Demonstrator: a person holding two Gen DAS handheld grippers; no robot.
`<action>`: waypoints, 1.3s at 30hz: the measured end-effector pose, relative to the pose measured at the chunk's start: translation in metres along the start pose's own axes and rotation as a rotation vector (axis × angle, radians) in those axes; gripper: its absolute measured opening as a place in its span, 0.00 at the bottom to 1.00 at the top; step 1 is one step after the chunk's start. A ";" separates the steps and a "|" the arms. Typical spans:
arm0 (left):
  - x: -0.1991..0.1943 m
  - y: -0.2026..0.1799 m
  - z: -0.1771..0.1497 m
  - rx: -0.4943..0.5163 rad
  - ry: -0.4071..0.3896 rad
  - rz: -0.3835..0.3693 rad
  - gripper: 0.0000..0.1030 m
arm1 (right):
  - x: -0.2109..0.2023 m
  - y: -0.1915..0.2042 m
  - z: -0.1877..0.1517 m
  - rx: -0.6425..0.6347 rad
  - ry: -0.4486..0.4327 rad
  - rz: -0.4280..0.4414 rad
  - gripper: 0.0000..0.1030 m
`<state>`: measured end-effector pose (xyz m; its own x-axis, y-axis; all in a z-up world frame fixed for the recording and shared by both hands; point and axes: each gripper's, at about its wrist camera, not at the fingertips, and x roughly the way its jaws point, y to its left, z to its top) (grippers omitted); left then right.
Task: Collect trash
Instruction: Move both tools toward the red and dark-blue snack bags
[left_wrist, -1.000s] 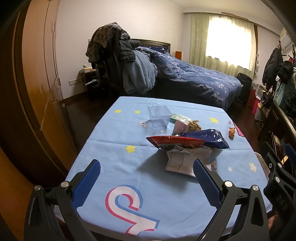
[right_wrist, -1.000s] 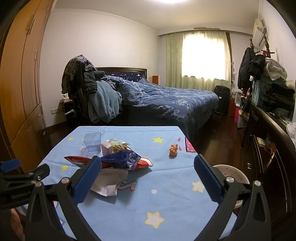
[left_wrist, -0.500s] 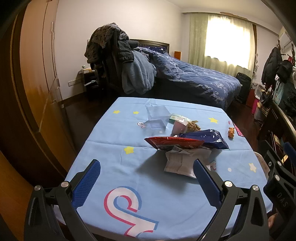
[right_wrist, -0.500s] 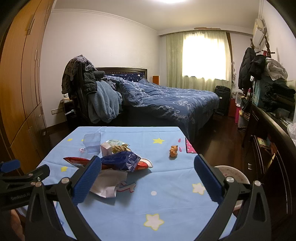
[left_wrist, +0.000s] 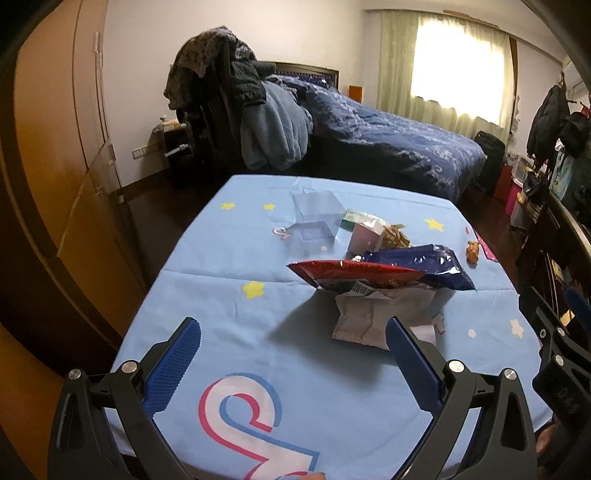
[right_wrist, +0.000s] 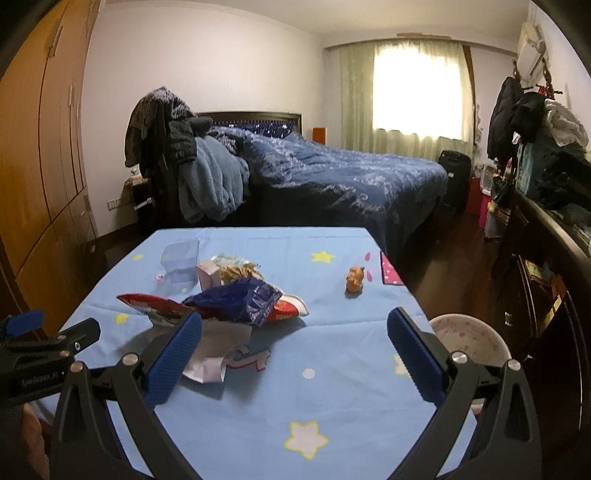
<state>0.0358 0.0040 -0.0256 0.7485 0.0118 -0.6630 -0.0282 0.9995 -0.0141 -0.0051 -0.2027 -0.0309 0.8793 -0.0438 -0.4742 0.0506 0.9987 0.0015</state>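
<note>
Left gripper (left_wrist: 293, 343) wide open, empty, low over the table (left_wrist: 221, 295); trash pile ahead and slightly right, red wrapper (left_wrist: 354, 275) lying crosswise, white paper (left_wrist: 369, 314) nearest. Right gripper (right_wrist: 294, 334) also spread, empty; pile sits ahead-left of it. Left looks nearer.

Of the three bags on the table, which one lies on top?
The dark blue bag: it rests over the red bag, and the white paper bag lies beneath both.
</note>
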 end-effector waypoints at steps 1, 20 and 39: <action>0.003 -0.001 0.000 0.003 0.007 -0.002 0.97 | 0.001 0.000 0.000 -0.001 0.003 -0.001 0.97; 0.018 0.002 0.010 0.015 0.013 0.021 0.97 | 0.032 -0.006 0.000 -0.001 0.039 0.020 0.97; 0.030 0.000 0.024 0.019 0.021 -0.106 0.97 | 0.065 -0.002 -0.001 -0.040 0.114 0.195 0.97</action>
<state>0.0739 0.0050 -0.0271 0.7324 -0.0941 -0.6744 0.0629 0.9955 -0.0706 0.0513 -0.2079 -0.0622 0.8111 0.1512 -0.5650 -0.1360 0.9883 0.0692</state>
